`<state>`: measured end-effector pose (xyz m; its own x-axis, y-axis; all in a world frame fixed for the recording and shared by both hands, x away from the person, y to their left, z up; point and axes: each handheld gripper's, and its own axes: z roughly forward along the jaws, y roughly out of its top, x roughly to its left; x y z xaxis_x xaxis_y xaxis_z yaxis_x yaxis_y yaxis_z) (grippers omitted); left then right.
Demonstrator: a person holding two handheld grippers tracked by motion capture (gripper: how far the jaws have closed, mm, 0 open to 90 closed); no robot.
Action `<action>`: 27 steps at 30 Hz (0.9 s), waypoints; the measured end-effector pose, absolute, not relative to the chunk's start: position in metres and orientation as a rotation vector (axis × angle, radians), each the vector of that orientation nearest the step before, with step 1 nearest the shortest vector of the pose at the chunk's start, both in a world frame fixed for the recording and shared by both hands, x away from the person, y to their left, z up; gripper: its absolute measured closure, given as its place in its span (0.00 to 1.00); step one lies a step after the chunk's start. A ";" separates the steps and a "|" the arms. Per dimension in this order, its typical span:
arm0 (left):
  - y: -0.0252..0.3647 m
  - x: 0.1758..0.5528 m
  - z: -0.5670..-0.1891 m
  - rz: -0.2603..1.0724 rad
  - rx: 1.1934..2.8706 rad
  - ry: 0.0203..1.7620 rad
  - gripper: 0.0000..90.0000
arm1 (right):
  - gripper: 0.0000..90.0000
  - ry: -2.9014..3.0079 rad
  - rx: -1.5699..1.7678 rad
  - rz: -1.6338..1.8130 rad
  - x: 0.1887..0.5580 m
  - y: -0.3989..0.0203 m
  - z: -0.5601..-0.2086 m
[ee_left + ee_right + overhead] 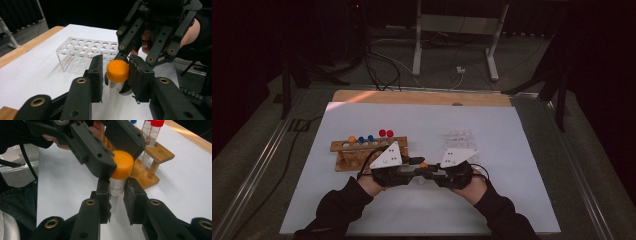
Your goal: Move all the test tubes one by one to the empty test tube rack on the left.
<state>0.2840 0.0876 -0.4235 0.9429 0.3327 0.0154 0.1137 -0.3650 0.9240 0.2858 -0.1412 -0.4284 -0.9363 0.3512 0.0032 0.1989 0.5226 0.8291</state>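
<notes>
Between both grippers: orange-capped tube (119, 173), left gripper (115, 75) clamped on its cap, right gripper (117, 195) closed on its clear body. Tube label writing partly hidden, unreadable. Beyond right gripper, wooden rack (150, 157) with red-capped tubes (153, 130); beyond left gripper, clear plastic rack (82, 52), holes unfilled

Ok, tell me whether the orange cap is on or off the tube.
On: the orange cap sits atop the tube.

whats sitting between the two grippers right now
A clear tube with an orange cap. In the left gripper view the left gripper brackets the cap; in the right gripper view the right gripper grips the tube's body.
</notes>
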 end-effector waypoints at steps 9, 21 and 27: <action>0.085 0.285 -0.421 0.251 1.952 0.307 0.80 | 0.83 2.583 0.485 1.388 0.286 -0.142 -0.429; 0.103 0.287 -0.405 0.287 1.934 0.327 0.80 | 0.57 2.494 0.545 1.461 0.285 -0.155 -0.426; 0.120 0.288 -0.395 0.317 1.920 0.360 0.80 | 0.31 2.441 0.621 1.483 0.284 -0.167 -0.426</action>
